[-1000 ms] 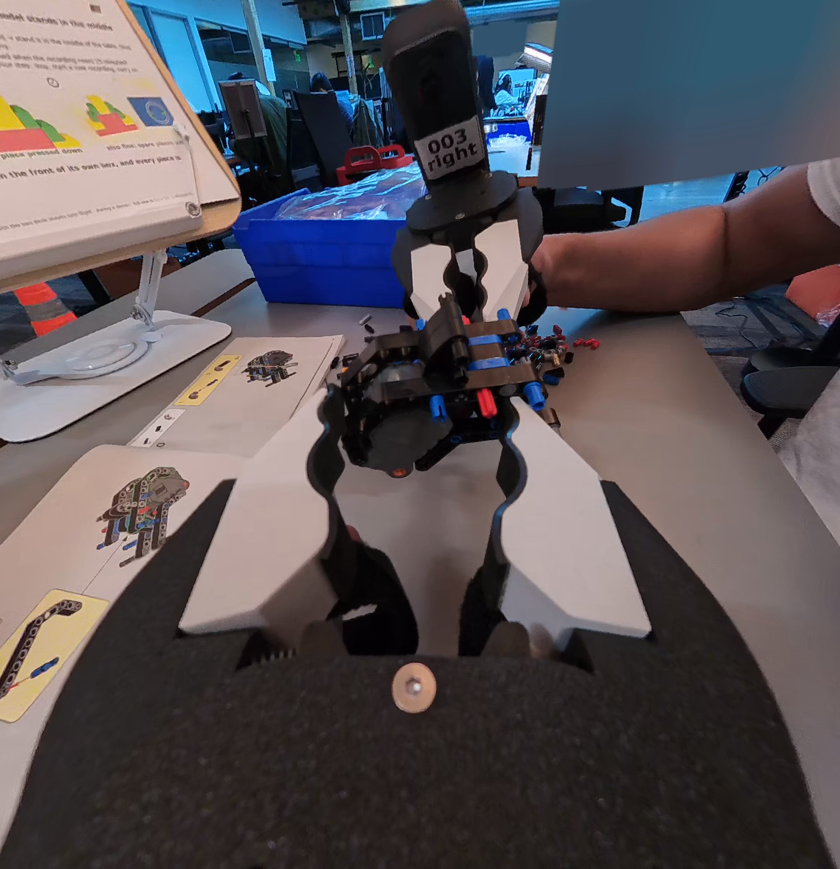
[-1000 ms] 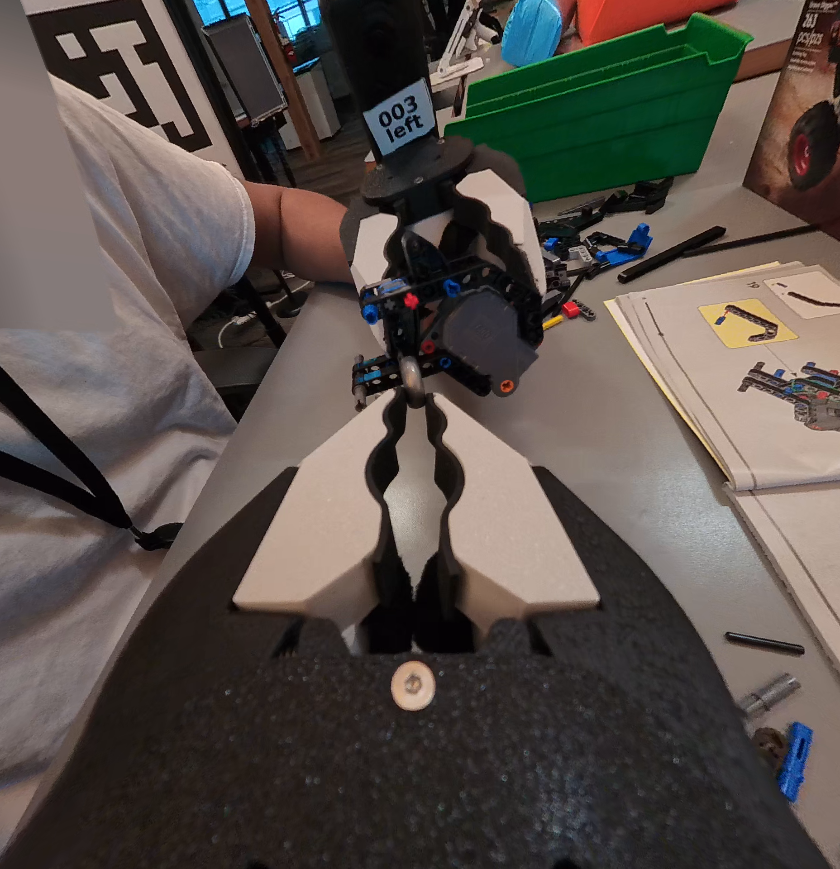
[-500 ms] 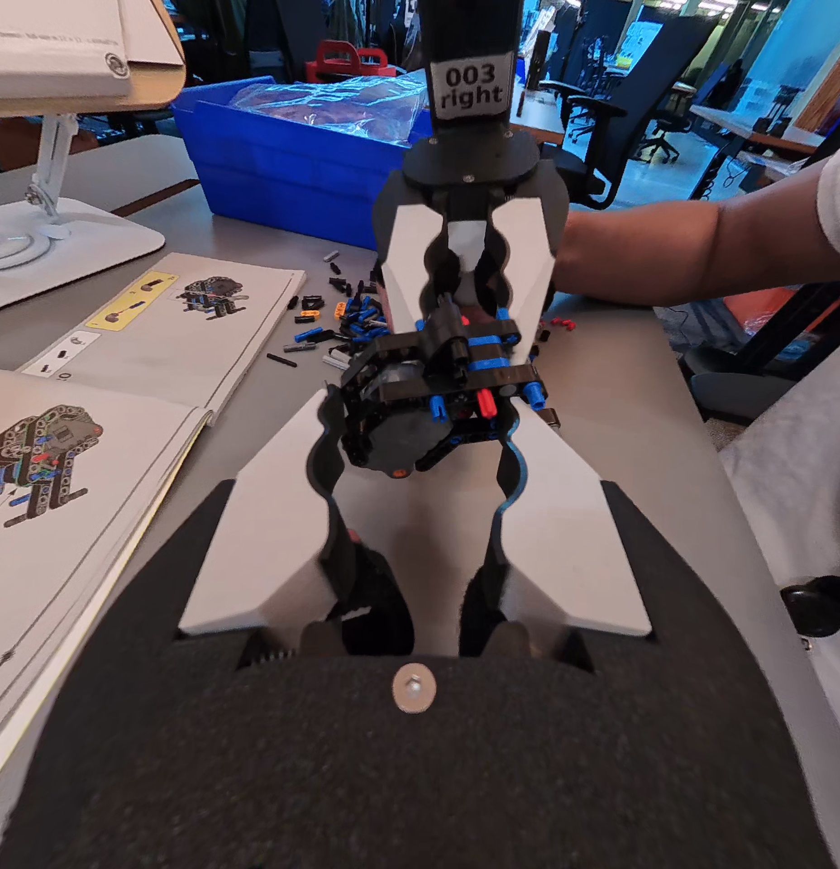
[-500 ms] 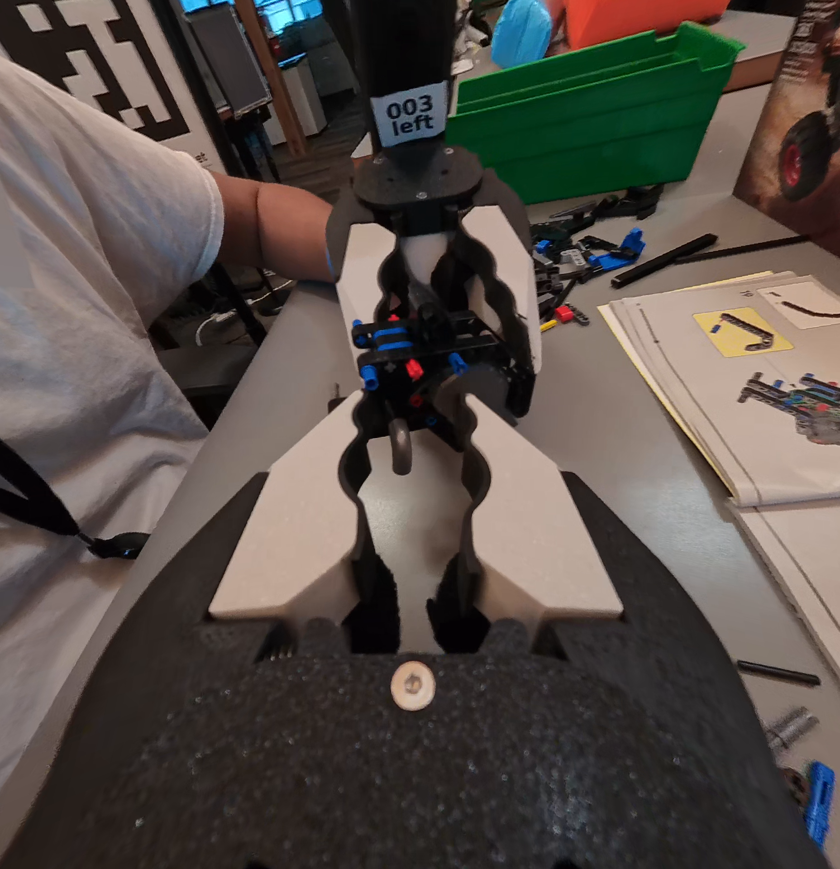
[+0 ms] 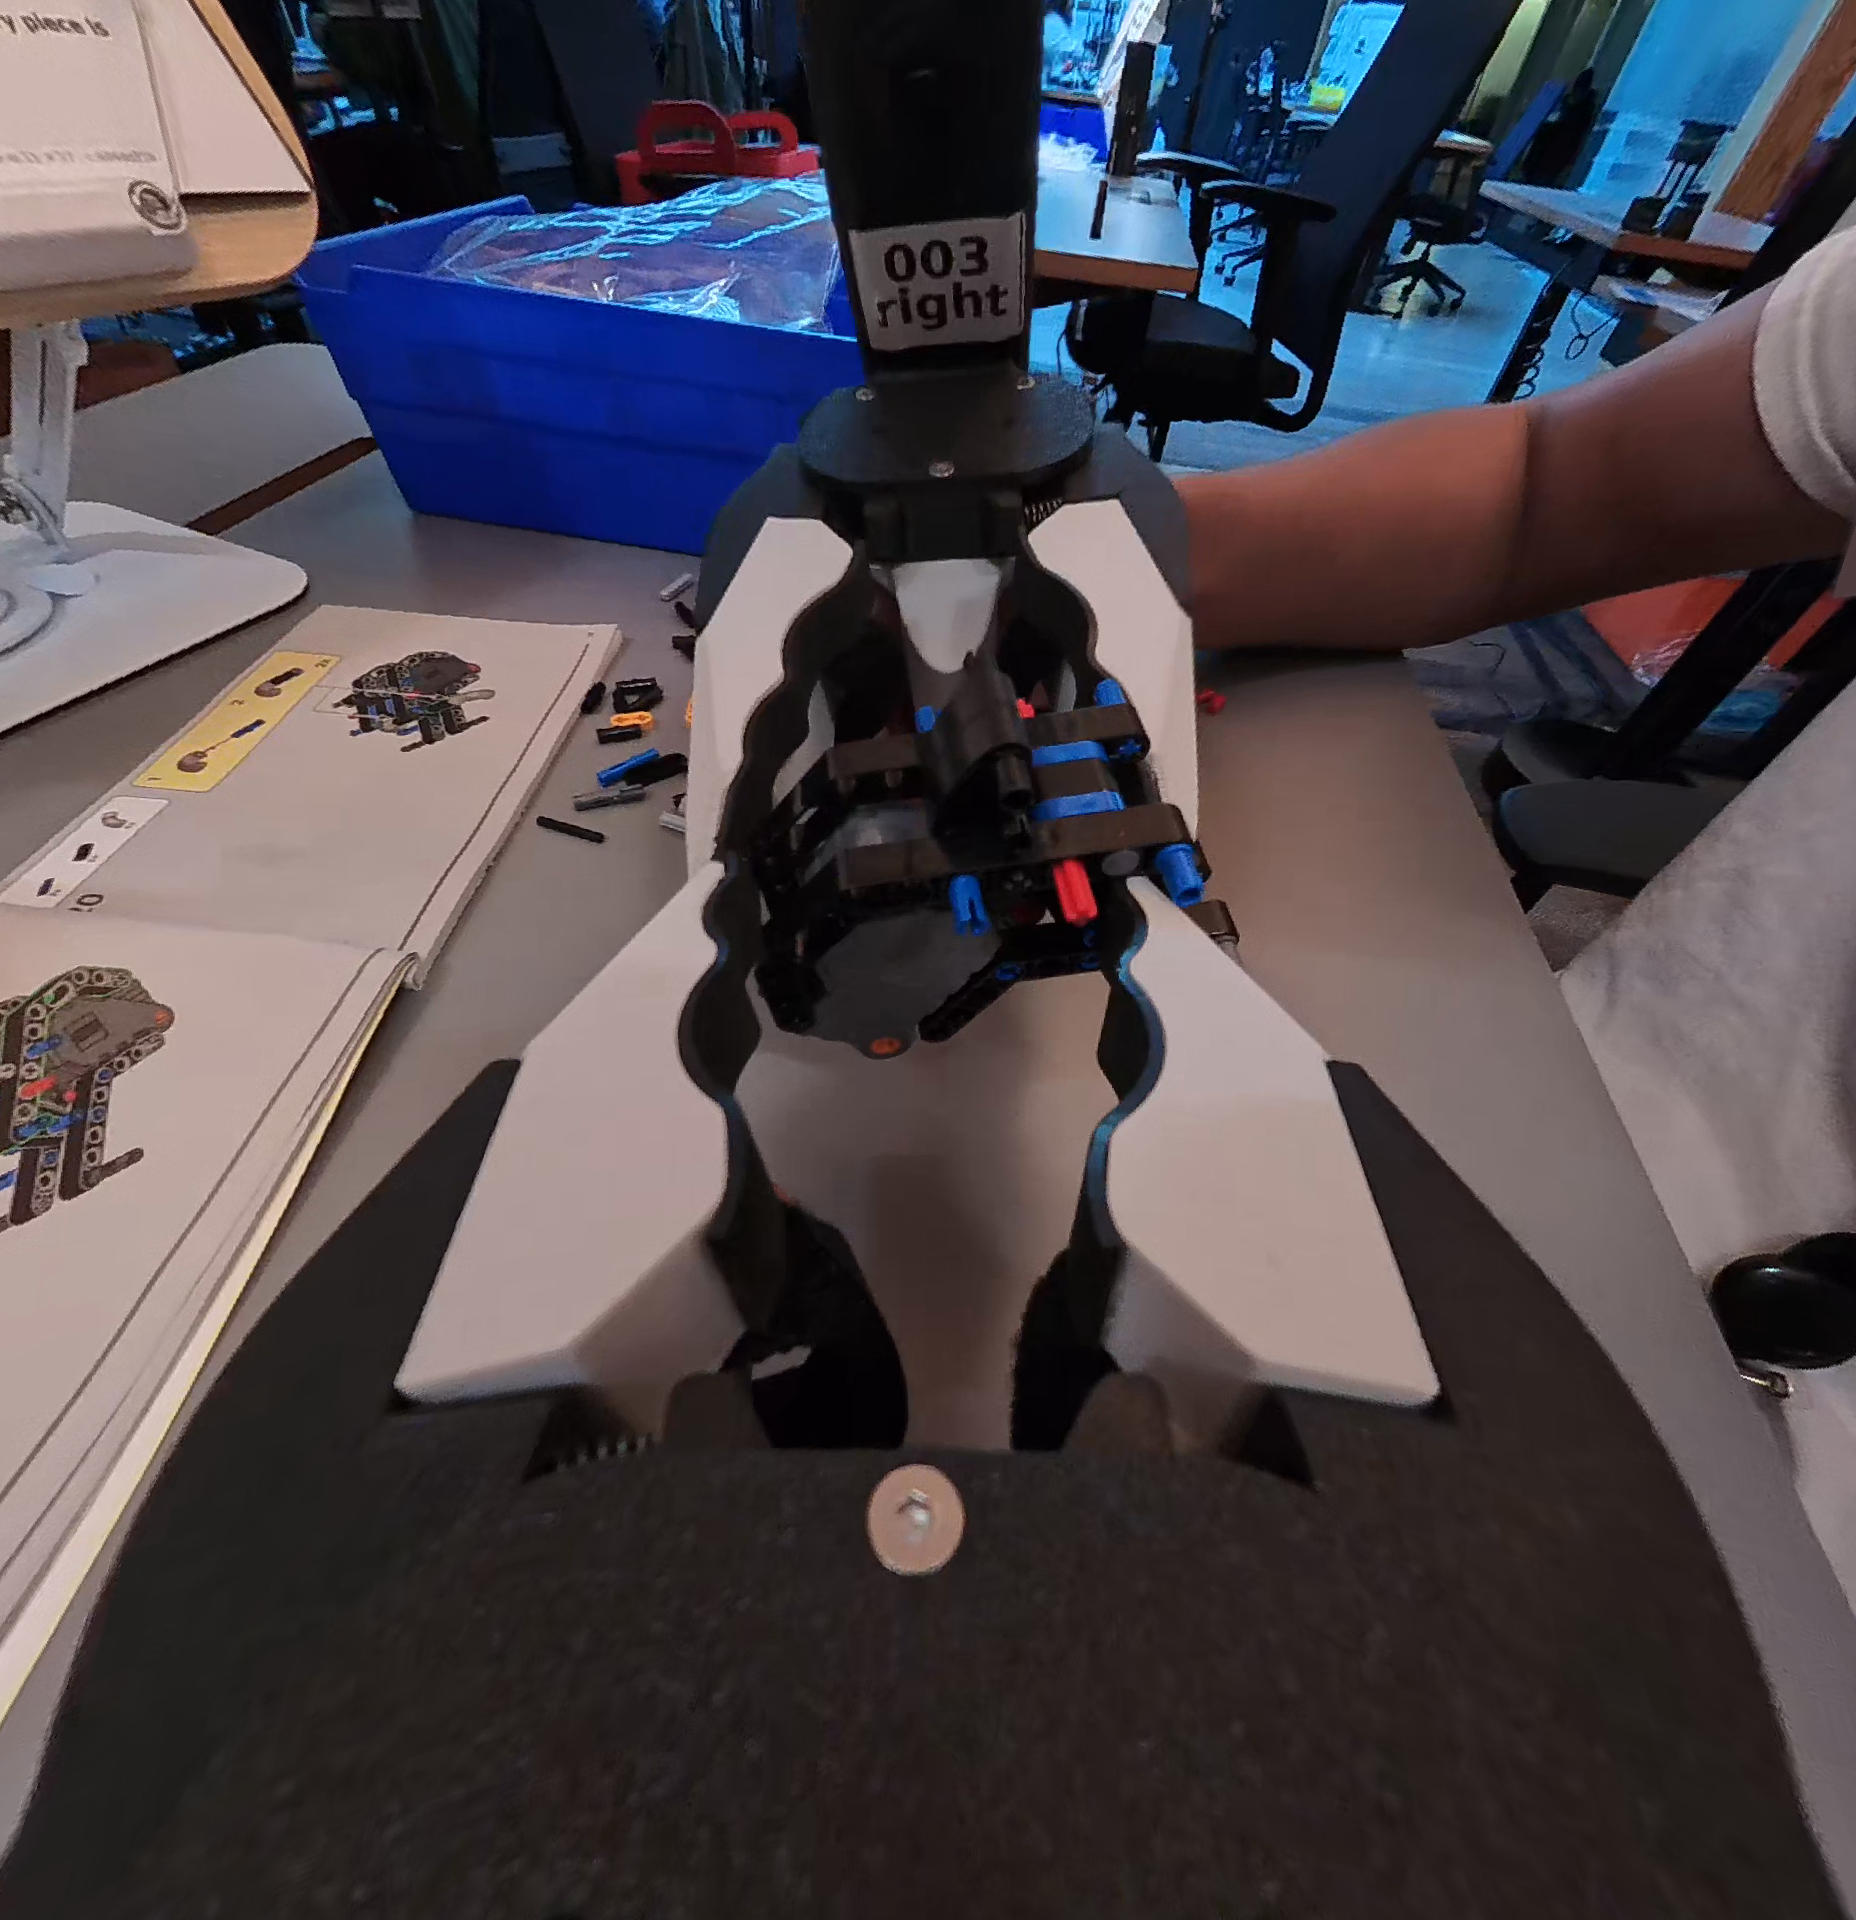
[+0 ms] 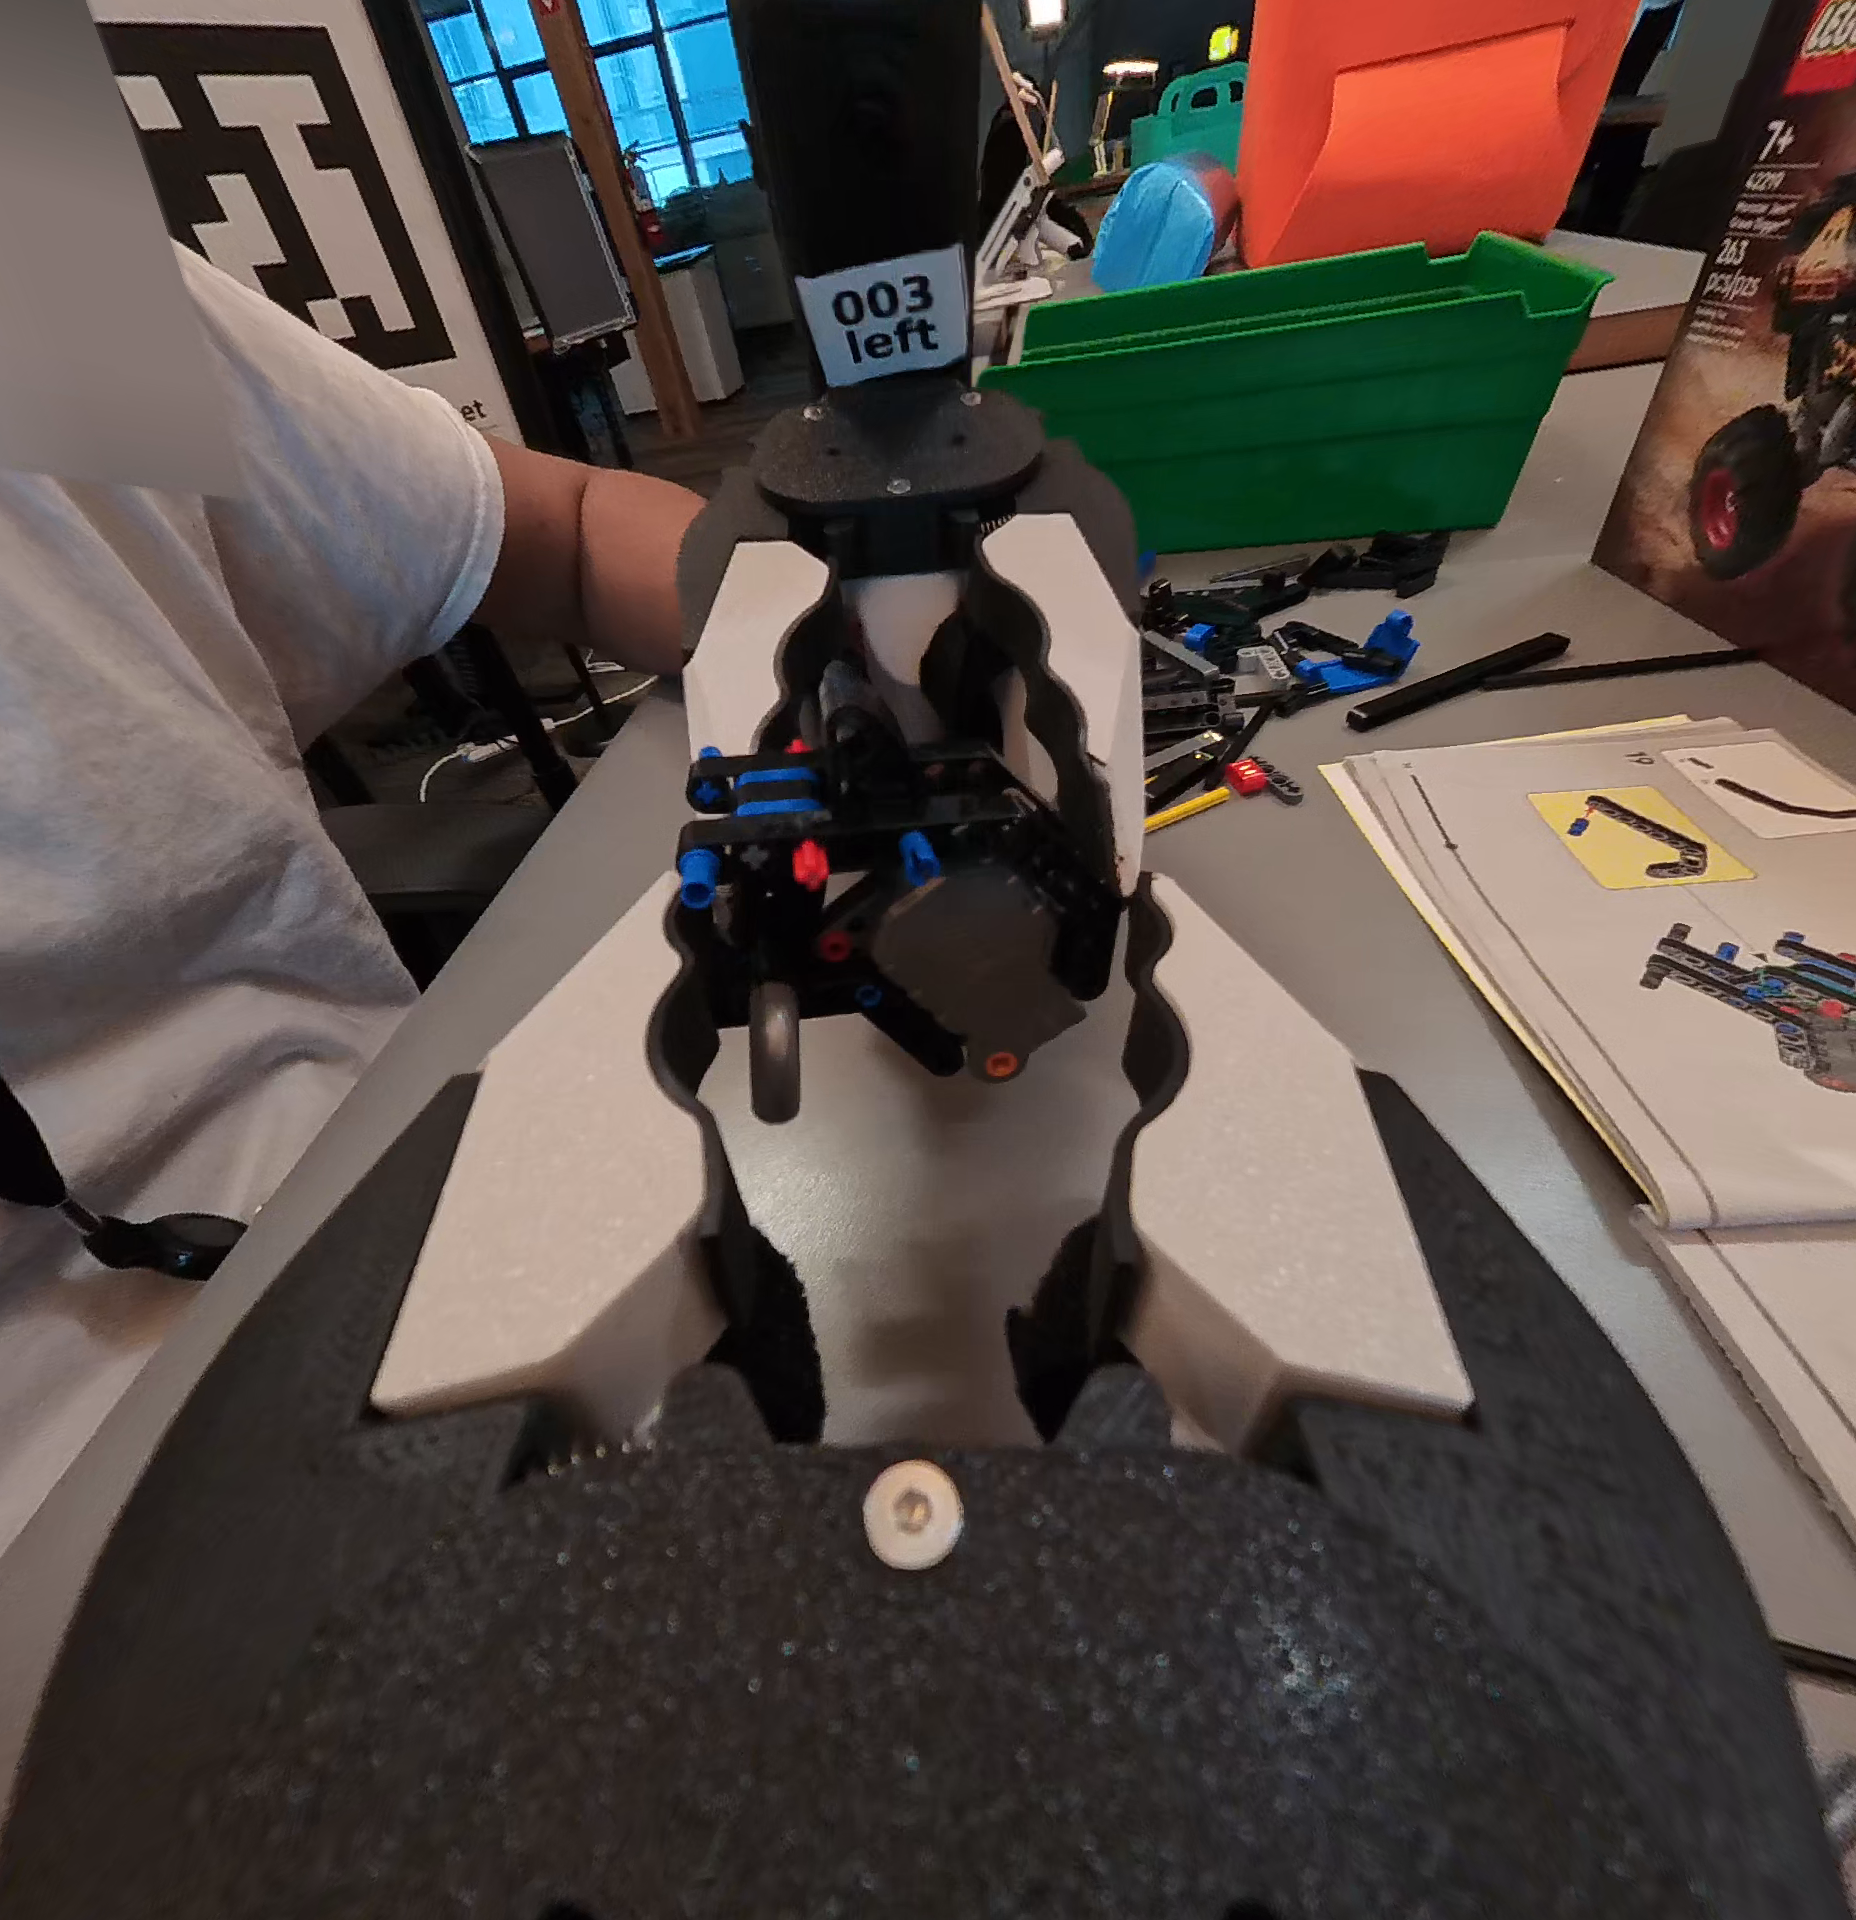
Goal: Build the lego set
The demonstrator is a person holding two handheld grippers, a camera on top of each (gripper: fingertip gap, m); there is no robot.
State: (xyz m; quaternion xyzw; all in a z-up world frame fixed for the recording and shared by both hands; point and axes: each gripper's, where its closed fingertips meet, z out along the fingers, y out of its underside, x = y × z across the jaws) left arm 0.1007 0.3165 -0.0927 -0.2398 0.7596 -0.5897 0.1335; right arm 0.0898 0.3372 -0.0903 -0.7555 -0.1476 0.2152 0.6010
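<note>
While the two grippers face each other above the grey table (image 5: 1350, 997), the half-built lego model (image 5: 955, 873) hangs between them, clear of the tabletop. At far left in the left wrist view lie the open instruction booklets (image 5: 311, 790), with a blue bin (image 5: 581, 405) behind them and loose pieces (image 5: 623, 758) scattered beside the pages. Moving rightward, the left gripper (image 5: 924, 914) has its white fingers clamped on the model's sides — black beams, blue and red pins, a dark round motor block underneath. Beyond the model, the right gripper (image 5: 945, 665) points back at the camera, its fingers spread wide around the far end of the model; whether they touch it I cannot tell. In the right wrist view its fingers (image 6: 581, 1091) stand well apart — the model (image 6: 903, 894) sits in the gap with a grey ring hanging at its near edge. Farther right are a green bin (image 6: 1288, 416), more pieces (image 6: 1277, 665) and the set's box (image 6: 1797, 416).
</note>
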